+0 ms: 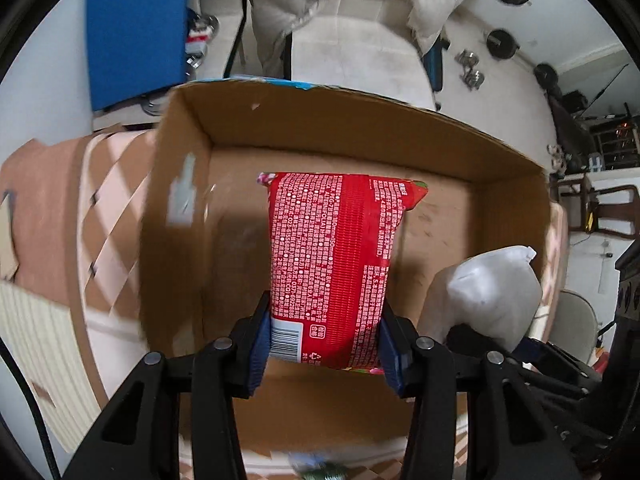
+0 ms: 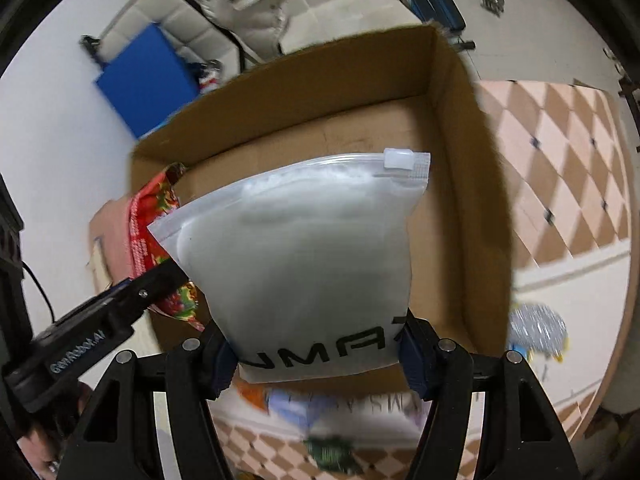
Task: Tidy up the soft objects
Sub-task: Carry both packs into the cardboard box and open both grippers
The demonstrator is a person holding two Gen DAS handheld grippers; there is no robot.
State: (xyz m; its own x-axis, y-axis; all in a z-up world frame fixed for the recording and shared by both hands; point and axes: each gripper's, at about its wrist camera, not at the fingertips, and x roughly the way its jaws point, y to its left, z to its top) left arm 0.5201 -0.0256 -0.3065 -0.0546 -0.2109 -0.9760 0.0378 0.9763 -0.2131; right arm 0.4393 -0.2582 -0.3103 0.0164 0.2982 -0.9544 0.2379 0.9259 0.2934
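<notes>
An open cardboard box (image 1: 360,128) stands on a checkered surface; it also shows in the right wrist view (image 2: 464,200). My left gripper (image 1: 324,344) is shut on a red printed soft pack (image 1: 336,248) and holds it over the box interior. My right gripper (image 2: 316,354) is shut on a frosted white zip bag (image 2: 304,260) with black lettering, held over the same box. The white bag (image 1: 492,292) shows at the right of the left wrist view. The red pack (image 2: 148,220) and the left gripper's fingers (image 2: 160,280) show at the left of the right wrist view.
A checkered brown and pink cloth (image 2: 560,168) covers the surface around the box. Blurred soft items (image 2: 536,328) lie on it near the box's front. A white sofa with a puffy coat (image 1: 340,12) and a blue board (image 1: 136,28) stand behind.
</notes>
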